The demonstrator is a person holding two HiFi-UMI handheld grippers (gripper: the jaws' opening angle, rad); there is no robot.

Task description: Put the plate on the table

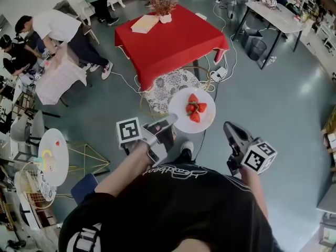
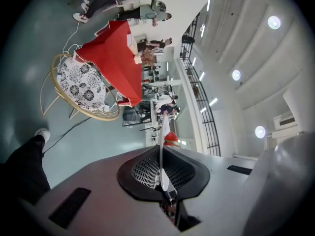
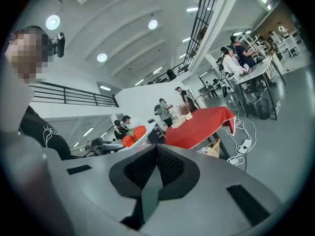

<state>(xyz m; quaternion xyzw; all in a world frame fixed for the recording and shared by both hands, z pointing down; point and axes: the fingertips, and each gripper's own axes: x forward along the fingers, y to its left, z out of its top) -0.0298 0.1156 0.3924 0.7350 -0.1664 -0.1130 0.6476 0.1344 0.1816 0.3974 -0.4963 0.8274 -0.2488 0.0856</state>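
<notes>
A white plate [image 1: 206,121] carrying three strawberries [image 1: 195,109] hangs in the air above the floor, in front of the red-clothed table [image 1: 173,41]. My left gripper [image 1: 170,122] is shut on the plate's near left rim. In the left gripper view the plate [image 2: 161,163] shows edge-on, pinched between the pads, with a strawberry [image 2: 171,138] beyond and the red table [image 2: 110,58] further off. My right gripper [image 1: 232,131] hangs to the right of the plate, apart from it, shut with nothing in it. In the right gripper view its pads [image 3: 147,168] meet, and the plate [image 3: 145,135] shows at left.
A round chair with a patterned cushion [image 1: 169,87] stands between me and the red table. On the table lie a wooden box [image 1: 144,23] and a potted plant [image 1: 163,8]. Cables and a power strip [image 1: 217,74] lie on the floor. People work at tables to the left.
</notes>
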